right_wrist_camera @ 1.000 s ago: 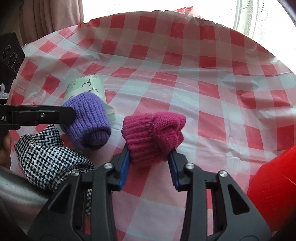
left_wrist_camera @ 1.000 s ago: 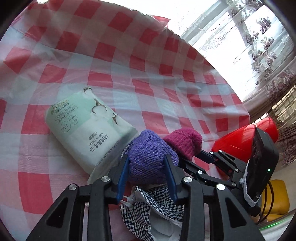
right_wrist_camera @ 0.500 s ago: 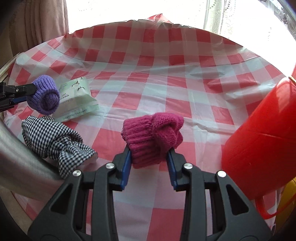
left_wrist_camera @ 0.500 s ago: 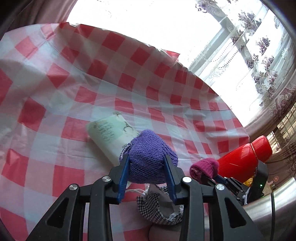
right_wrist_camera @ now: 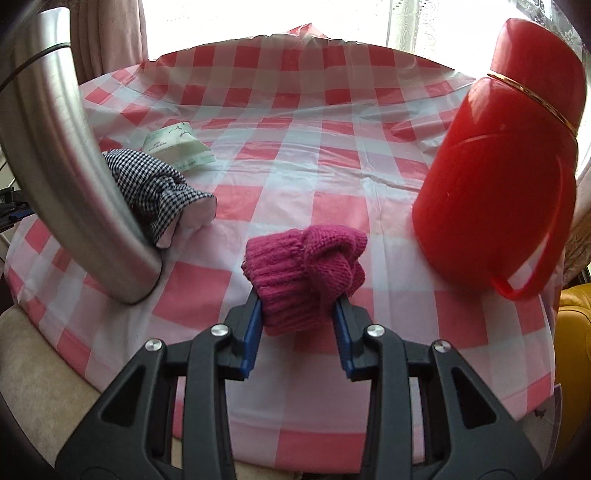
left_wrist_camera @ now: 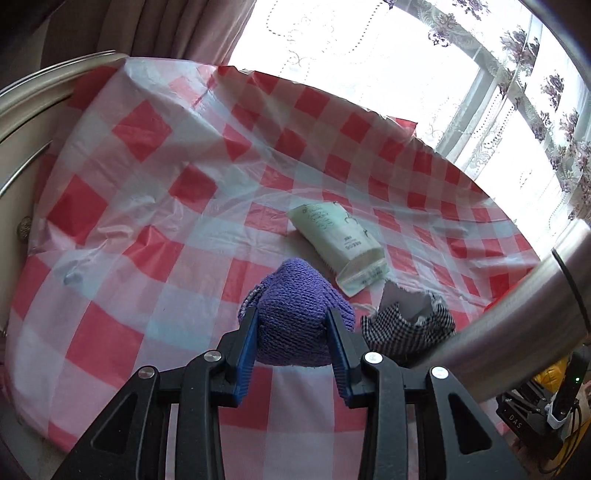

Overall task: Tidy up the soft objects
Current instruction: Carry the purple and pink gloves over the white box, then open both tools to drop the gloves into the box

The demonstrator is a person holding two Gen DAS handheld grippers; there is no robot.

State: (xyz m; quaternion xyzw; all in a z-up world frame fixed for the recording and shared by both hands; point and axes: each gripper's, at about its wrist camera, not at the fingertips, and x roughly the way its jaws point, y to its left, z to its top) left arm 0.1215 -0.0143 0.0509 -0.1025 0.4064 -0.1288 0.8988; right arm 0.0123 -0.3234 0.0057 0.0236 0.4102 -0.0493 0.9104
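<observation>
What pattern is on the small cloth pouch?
Black-and-white houndstooth check cloth pouch, clearest in the right wrist view.

We note a table under a red-and-white checked cloth (left_wrist_camera: 155, 206), creased in places. Behind it, bright windows (left_wrist_camera: 369, 74) hung with floral lace curtains (left_wrist_camera: 546, 122); a plain pinkish drape (left_wrist_camera: 166, 29) hangs alongside.

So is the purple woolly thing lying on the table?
No, the purple knit roll is squeezed between the left gripper pads, lifted above the checked tablecloth.
</observation>
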